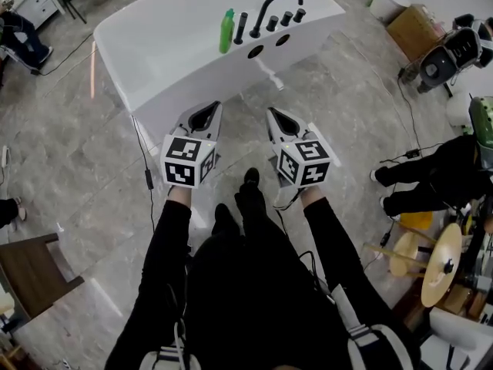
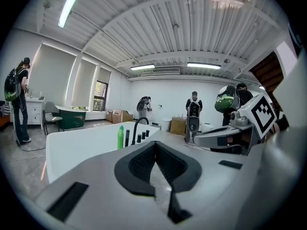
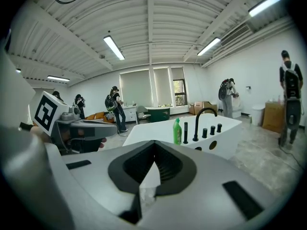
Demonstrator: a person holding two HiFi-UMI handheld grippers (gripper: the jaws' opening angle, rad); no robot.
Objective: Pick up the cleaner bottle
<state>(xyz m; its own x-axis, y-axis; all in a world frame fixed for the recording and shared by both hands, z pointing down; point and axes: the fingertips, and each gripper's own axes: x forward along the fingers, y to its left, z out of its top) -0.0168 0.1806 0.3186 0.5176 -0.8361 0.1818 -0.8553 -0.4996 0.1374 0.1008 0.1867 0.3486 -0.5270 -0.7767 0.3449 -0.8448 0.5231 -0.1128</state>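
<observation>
The green cleaner bottle [image 1: 226,31] stands upright on the far rim of the white bathtub [image 1: 177,52], just left of the black tap fittings. It also shows ahead in the left gripper view [image 2: 120,137] and the right gripper view [image 3: 177,131]. My left gripper [image 1: 206,112] and right gripper [image 1: 279,119] are side by side over the floor, short of the tub's near wall and well apart from the bottle. Both point toward the tub. The left gripper [image 2: 154,147] and right gripper [image 3: 153,145] have their jaws together with nothing between them.
A black arched faucet [image 1: 273,6] with several knobs stands right of the bottle. Cables trail over the grey tiled floor [image 1: 77,145]. A wooden chair [image 1: 31,272] is at lower left; cymbals [image 1: 441,264] and gear crowd the right. Several people stand around the room.
</observation>
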